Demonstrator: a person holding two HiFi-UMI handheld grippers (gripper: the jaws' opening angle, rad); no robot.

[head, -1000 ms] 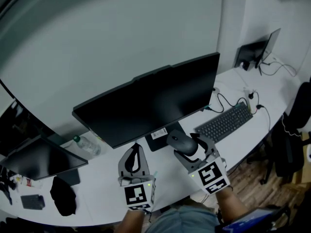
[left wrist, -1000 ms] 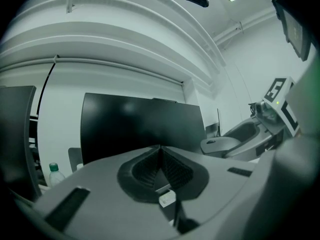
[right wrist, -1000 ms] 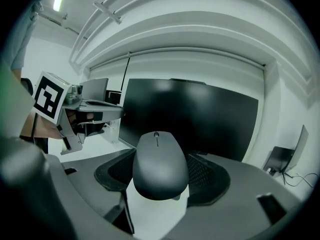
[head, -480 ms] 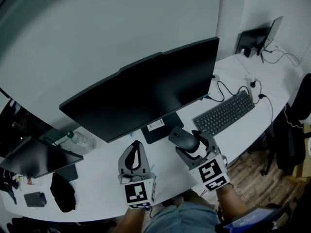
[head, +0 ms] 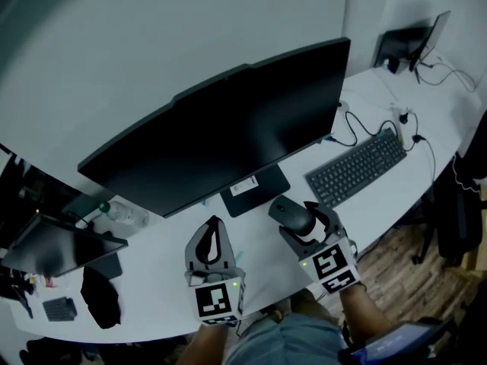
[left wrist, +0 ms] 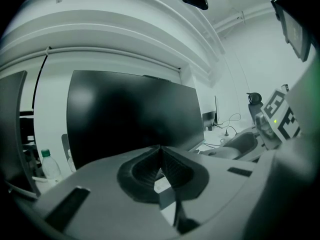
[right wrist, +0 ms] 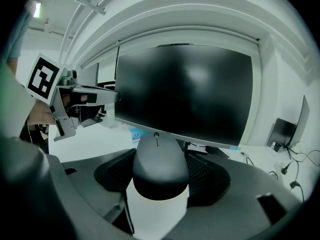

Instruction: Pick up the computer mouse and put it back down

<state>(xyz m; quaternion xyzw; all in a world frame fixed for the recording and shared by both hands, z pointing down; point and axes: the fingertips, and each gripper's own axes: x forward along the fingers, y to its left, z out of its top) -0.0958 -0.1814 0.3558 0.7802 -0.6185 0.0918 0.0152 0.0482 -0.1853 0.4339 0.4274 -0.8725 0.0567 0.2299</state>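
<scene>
Gripping the mouse (right wrist: 159,165) by its sides, the right gripper (head: 298,220) is holding its jaws wide around it at the lower centre of the head view, just in front of the monitor (head: 228,139) stand. The mouse appears to be hanging a little above the white desk (head: 152,276) rather than resting on it. The left gripper (head: 211,242) is hovering beside it with its jaws pressed together on nothing, and with the pick-up looking done, setting the mouse down and letting go is what is remaining.
</scene>
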